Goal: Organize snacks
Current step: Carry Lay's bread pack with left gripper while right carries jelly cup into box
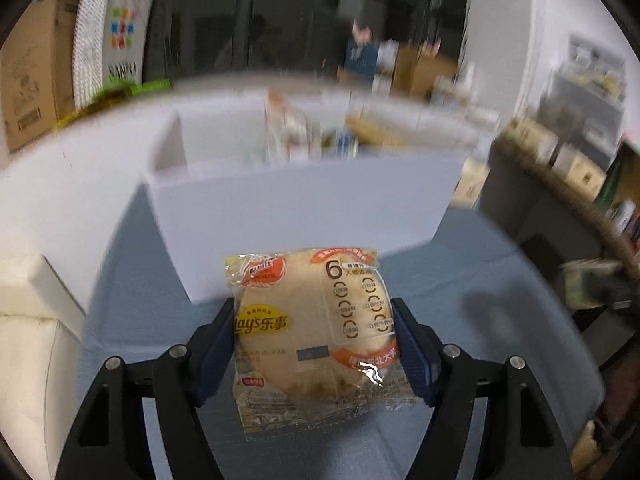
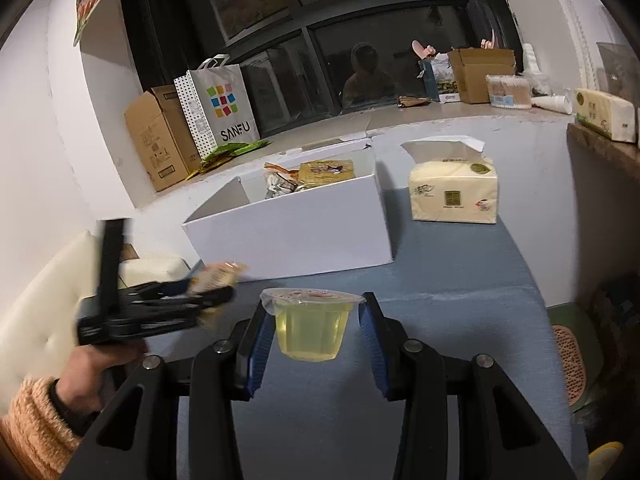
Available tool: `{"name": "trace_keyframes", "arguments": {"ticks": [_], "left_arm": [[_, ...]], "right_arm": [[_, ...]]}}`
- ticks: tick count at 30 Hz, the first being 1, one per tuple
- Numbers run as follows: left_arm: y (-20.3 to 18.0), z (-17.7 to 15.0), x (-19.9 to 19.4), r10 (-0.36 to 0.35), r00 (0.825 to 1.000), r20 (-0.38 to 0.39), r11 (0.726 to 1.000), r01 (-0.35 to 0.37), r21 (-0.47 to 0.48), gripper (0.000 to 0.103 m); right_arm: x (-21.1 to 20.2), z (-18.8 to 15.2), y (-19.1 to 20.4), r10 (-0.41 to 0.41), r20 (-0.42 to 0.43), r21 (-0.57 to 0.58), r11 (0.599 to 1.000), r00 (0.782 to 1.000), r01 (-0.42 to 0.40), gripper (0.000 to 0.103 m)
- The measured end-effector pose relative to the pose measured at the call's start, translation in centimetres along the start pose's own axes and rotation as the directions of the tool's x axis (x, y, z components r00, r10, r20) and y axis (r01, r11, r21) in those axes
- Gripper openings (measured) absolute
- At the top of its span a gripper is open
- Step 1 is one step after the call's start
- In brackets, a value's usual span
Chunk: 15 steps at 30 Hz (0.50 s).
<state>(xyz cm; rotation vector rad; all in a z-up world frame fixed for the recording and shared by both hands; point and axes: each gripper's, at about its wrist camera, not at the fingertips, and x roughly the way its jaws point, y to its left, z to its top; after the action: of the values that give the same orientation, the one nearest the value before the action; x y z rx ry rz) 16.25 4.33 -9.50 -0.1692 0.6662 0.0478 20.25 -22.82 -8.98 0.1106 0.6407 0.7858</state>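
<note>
The rice cracker packet (image 1: 316, 336) is clamped flat in the left hand-held gripper (image 1: 314, 354), just before the white box (image 1: 304, 216). The jelly cup (image 2: 311, 326) is held upright between the fingers of the right hand-held gripper (image 2: 314, 340), farther back above the surface (image 2: 460, 312).

Two grippers (image 2: 316, 336) (image 1: 314, 344), one Lay's packet (image 1: 312, 336), one jelly cup (image 2: 310, 326), one white box (image 2: 296, 232) and, beside that box, one tissue pack (image 2: 454, 190).

Glossy clear film crinkles around the rice cracker pack (image 1: 316, 332). The jelly cup (image 2: 310, 326) is shiny see-through plastic. The white box (image 2: 292, 232) looks like matt smooth card, and matt blue cloth covers the tabletop (image 2: 460, 320).
</note>
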Motion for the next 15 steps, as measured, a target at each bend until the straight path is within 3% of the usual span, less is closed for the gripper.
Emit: {"name": "trace_keyframes", "arguments": {"ticks": [3,7,10,15], "left_arm": [[0.6,2.4,-3.9,-0.022,0.992,0.123,1.000,0.024,-0.020,0.077],[2.0,6.7,-5.9,-0.050,0.975,0.217,0.996,0.064,-0.057,0.077],[3.4,10.8,-4.6,-0.039,0.972,0.233,0.996,0.055,-0.064,0.077],[5.4,16.6,-0.1,-0.028,0.981,0.194,0.996,0.043,-0.072,0.077]], "right_arm": [[1.0,1.8,0.7,0.018,0.006,-0.010,1.000,1.000,-0.018,0.046],[3.0,6.4,1.8,0.066,0.040,-0.010,0.998,0.997,-0.066,0.046],[5.8,10.6,2.3,0.083,0.049,-0.019,0.996,0.995,-0.082,0.046],[12.1,16.9,1.7,0.056,-0.022,0.005,0.998,0.998,-0.055,0.046]]}}
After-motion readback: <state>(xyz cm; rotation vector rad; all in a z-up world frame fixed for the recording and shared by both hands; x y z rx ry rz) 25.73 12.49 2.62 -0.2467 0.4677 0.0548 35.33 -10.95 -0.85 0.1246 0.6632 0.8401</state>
